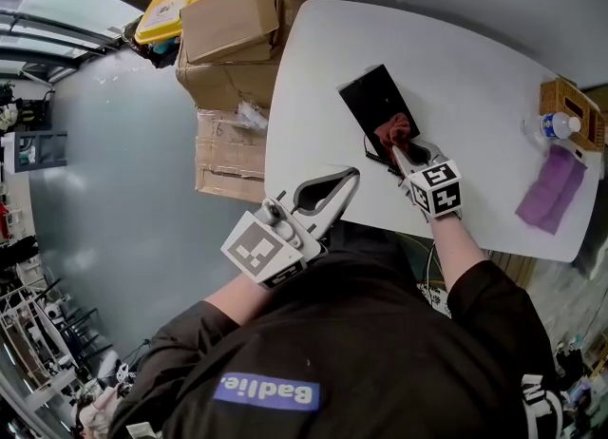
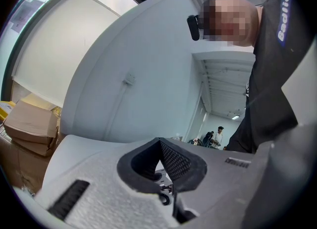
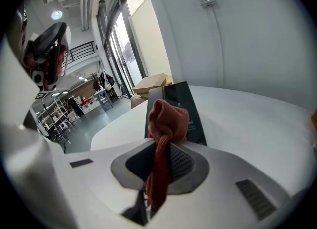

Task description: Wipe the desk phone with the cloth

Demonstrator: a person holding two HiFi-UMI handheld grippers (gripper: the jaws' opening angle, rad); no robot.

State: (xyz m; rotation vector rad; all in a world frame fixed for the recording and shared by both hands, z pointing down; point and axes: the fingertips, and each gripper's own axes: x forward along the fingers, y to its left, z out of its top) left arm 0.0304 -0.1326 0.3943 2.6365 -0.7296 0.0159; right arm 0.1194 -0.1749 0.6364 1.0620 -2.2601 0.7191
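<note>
At the desk phone (image 3: 184, 101), right gripper (image 3: 159, 159) pinches cloth (image 3: 167, 119) between its fingers (image 3: 182, 162)

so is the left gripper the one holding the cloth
No, the red cloth is clamped in the right gripper; the left gripper is shut on nothing.

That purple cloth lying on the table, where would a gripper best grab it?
Probably its near narrow end, coming straight down from above. The purple cloth lies limp and nearly flat on the table, so no edge offers itself from the side; a top pinch would gather a fold. The left gripper, shut and empty, is the free one.
</note>
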